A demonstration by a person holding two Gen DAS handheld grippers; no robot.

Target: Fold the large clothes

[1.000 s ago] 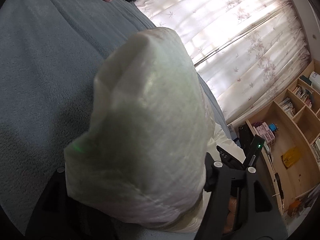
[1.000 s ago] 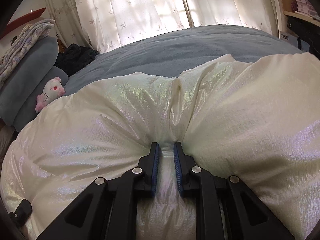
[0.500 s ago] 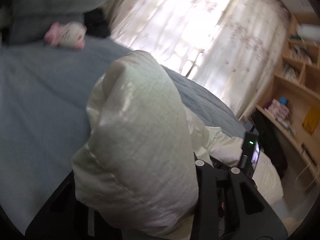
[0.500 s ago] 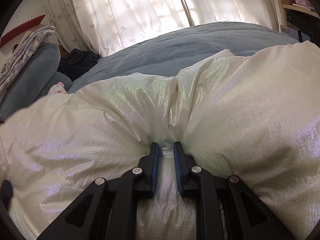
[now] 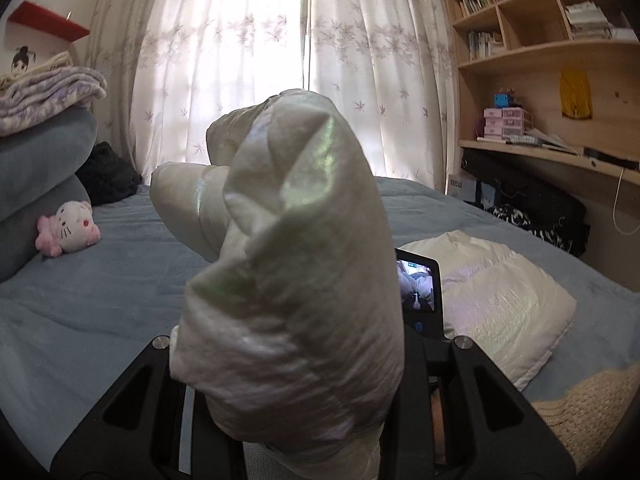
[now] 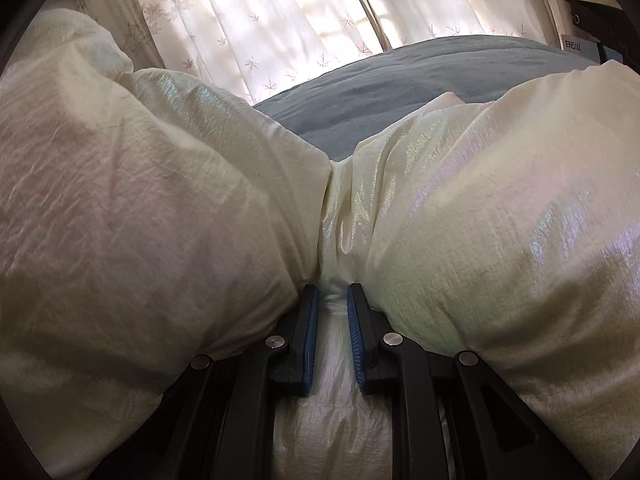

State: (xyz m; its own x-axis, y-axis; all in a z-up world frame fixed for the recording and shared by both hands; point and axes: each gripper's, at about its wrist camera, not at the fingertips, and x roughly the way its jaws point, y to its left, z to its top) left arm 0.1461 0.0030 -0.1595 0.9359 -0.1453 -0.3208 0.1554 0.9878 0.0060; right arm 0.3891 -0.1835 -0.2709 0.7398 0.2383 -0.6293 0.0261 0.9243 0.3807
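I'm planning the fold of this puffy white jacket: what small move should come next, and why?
Probably carry the left tongs rightward and lower their raised bundle of the puffy white jacket onto the part lying flat on the blue-grey bedspread, while the right tongs pinch the middle crease.

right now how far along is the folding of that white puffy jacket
Early to midway. Both grippers have a hold: the right gripper pinches the white jacket, and the left gripper holds a puffy section raised above the bed. Laying that section over and flattening it remain.
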